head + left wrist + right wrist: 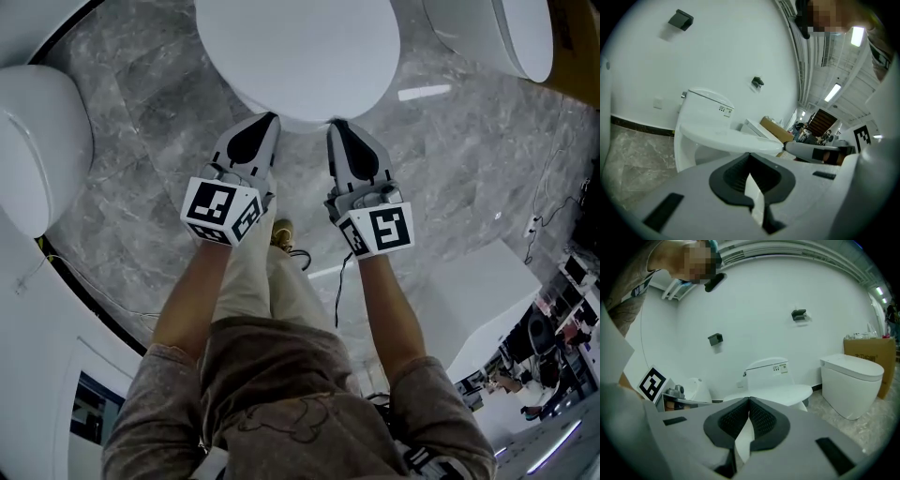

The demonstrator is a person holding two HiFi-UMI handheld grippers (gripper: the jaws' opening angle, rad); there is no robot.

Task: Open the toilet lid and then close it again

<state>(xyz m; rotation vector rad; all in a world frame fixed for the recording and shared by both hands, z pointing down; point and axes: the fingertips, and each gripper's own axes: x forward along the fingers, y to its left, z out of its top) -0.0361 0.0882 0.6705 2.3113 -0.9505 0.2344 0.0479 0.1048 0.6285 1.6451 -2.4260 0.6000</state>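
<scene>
You hold the left gripper (271, 119) and right gripper (337, 125) closed and empty, tips side by side at the front edge of the near-level toilet lid (300, 52), likely to lift it evenly.

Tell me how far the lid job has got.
Done: left gripper and right gripper, both shut, sit at the front edge of the lid. In hand: opening; in the left gripper view the lid seems lifted a little off the bowl, far from upright. Left: finish opening, then close it.
</scene>
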